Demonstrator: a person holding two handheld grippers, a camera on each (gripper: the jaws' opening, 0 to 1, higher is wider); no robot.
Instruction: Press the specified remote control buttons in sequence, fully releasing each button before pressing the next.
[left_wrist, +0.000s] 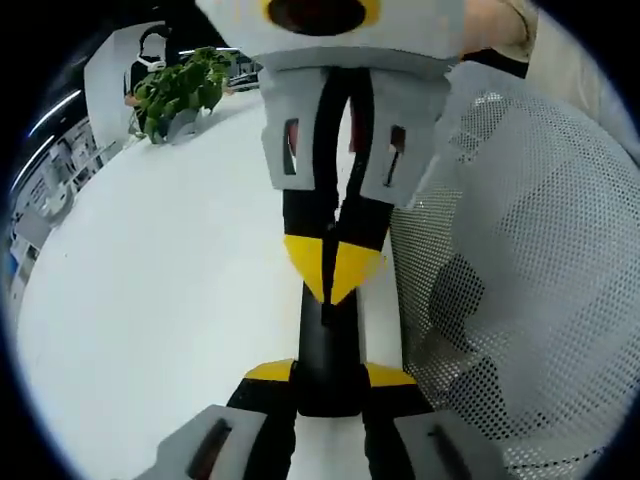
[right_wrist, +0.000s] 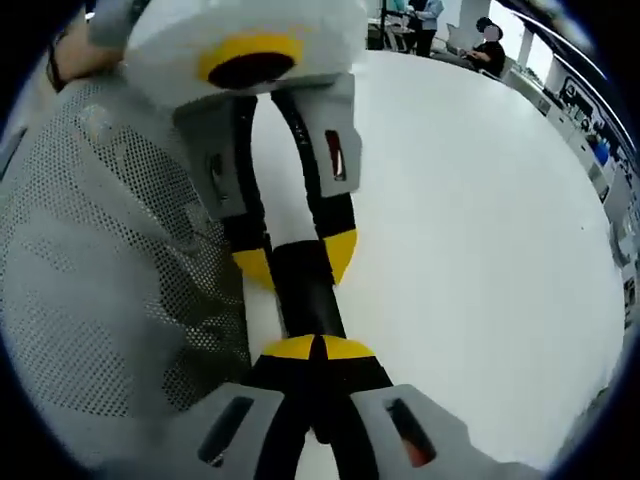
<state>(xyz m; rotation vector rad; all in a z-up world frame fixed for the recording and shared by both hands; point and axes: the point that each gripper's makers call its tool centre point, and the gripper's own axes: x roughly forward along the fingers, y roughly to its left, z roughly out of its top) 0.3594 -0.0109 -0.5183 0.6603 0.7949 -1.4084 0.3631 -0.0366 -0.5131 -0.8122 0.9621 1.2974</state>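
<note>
I see the black remote control (left_wrist: 328, 350) (right_wrist: 305, 295) above the white worktop (left_wrist: 150, 300) beside mesh (left_wrist: 520, 280); my left gripper (left_wrist: 330, 385) (right_wrist: 295, 265) clamps one end, right gripper (right_wrist: 318, 352) (left_wrist: 335, 265) closed at the other.

Yellow-tipped black tool (left_wrist: 330, 378), grey housing
</note>
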